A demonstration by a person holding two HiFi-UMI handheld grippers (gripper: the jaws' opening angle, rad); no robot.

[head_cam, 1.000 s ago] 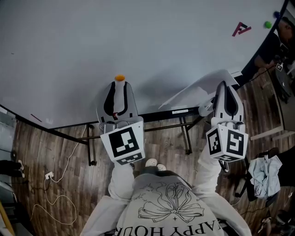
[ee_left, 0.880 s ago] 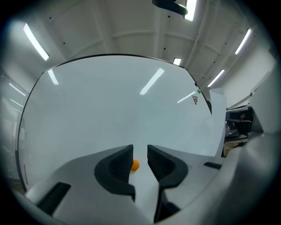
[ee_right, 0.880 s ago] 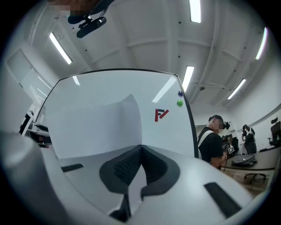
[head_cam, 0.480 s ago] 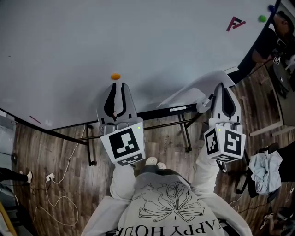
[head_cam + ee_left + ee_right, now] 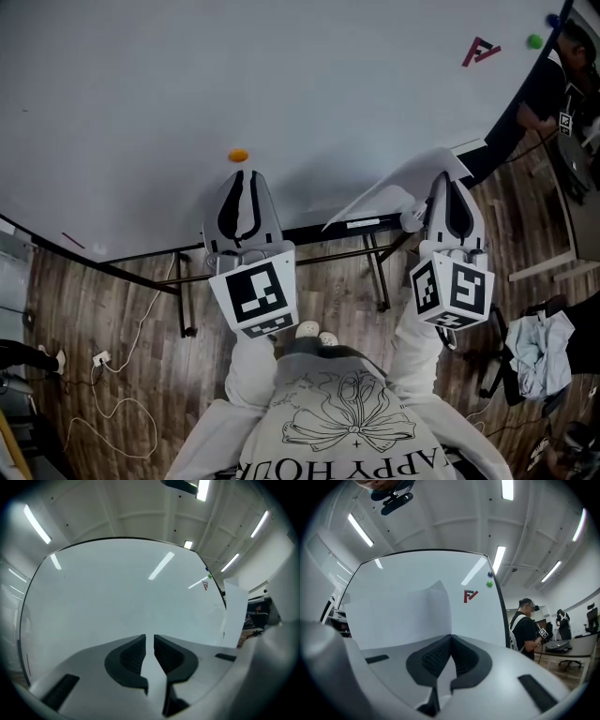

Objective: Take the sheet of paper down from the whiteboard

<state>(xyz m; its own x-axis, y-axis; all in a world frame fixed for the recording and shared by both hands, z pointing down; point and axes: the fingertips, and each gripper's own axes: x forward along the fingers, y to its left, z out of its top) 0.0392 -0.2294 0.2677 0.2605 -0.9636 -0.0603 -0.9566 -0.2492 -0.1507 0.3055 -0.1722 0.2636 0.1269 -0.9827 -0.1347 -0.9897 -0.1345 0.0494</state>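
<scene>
The white sheet of paper (image 5: 394, 190) stands off the whiteboard (image 5: 141, 84), curled, with its right end pinched in my right gripper (image 5: 448, 180), which is shut on it. In the right gripper view the paper (image 5: 398, 616) spreads to the left of the closed right gripper (image 5: 451, 637). My left gripper (image 5: 246, 176) sits just below an orange magnet (image 5: 238, 156) that sticks to the board, not touching it. The left gripper (image 5: 149, 639) has a narrow gap between its pads with nothing in it. The paper (image 5: 234, 613) shows at that view's right edge.
A red logo (image 5: 479, 53), a green magnet (image 5: 534, 41) and a blue magnet (image 5: 551, 19) sit at the board's far right. A person (image 5: 527, 630) stands beyond the board's right edge. The board's stand legs (image 5: 377, 274) and a cable (image 5: 112, 375) are on the wooden floor.
My left gripper has drawn back a little from the orange magnet, which stays on the board. The right gripper with the paper has shifted slightly left.
</scene>
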